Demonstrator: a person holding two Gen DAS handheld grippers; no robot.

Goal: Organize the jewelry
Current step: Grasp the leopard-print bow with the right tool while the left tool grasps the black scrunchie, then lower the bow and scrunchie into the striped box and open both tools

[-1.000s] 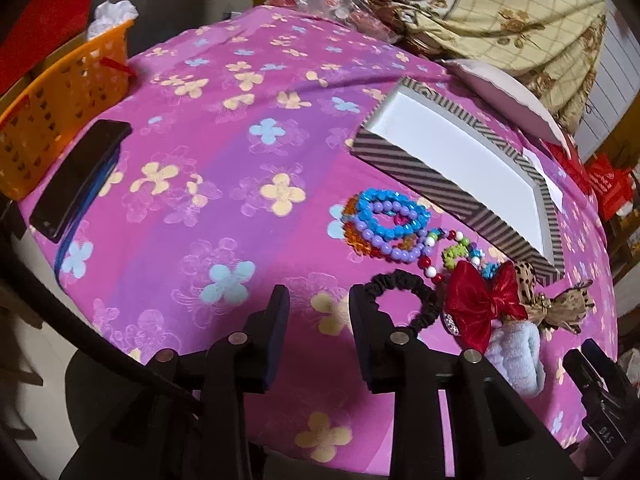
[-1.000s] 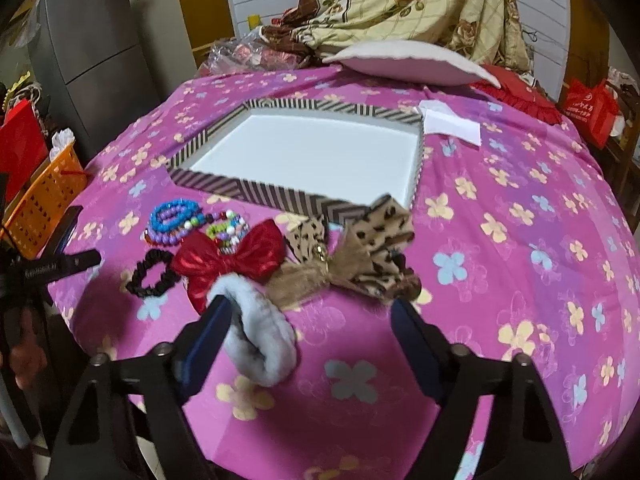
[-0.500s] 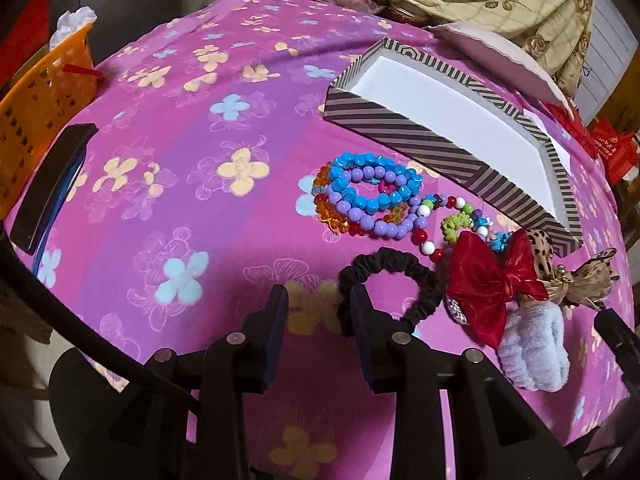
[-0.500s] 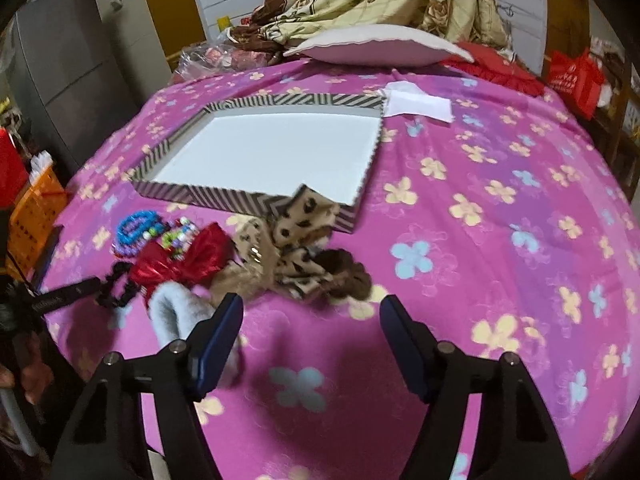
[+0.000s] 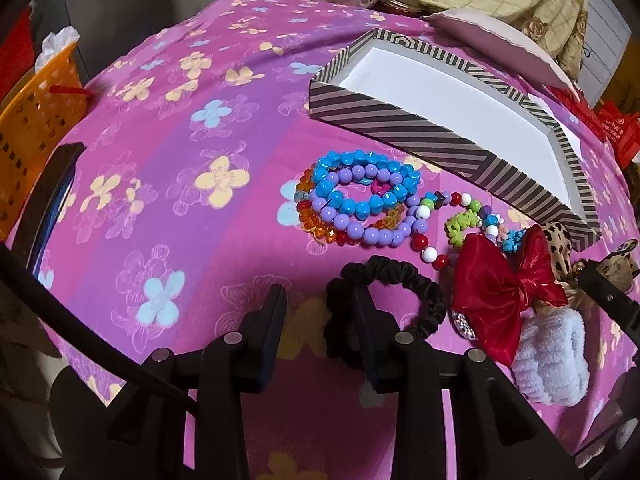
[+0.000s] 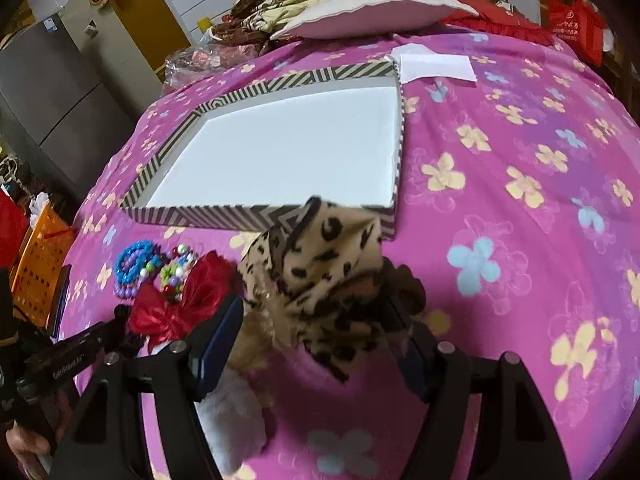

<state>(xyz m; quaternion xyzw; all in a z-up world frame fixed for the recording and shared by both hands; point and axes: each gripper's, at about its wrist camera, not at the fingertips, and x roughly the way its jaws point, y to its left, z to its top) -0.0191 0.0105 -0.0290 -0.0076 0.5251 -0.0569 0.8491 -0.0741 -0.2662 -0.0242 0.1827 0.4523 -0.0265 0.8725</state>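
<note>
— Start at the tongs. What are the right tongs (image 6: 316,344) doing?

— Their two fingers stand apart on either side of the leopard-print fabric bow (image 6: 320,276), which sits between them; whether the pads actually press it I cannot tell, as the cloth is blurred there. A white fluffy scrunchie (image 6: 232,412) lies just beside the left finger.

— And the left tongs (image 5: 320,332)?

— Released, jaws apart and holding nothing. The right finger (image 5: 366,328) overlaps the near rim of a black gathered fabric scrunchie (image 5: 404,280) — touching it or just above, I cannot say. The left finger stands over bare cloth.

— What lies beyond?

— Right of the black scrunchie, a shiny red satin bow (image 5: 504,280), touching the white scrunchie below it. Behind them, a heap of beaded bracelets (image 5: 360,204) in blue, purple and orange, with a red-and-white beaded strand (image 5: 430,240) and small green beads trailing toward the bow.

— And the box?

— A shallow rectangular tray with black-and-white striped walls and a white floor (image 6: 192,216) lies past the jewellery with nothing in it; the leopard bow is just at its near right corner. Everything rests on a pink flowered tablecloth (image 6: 520,240). At the left edge stands an orange plastic basket (image 5: 36,116), with a dark flat case (image 5: 52,192) beside it; a white paper sheet (image 6: 436,66) lies by the tray's far corner.
</note>
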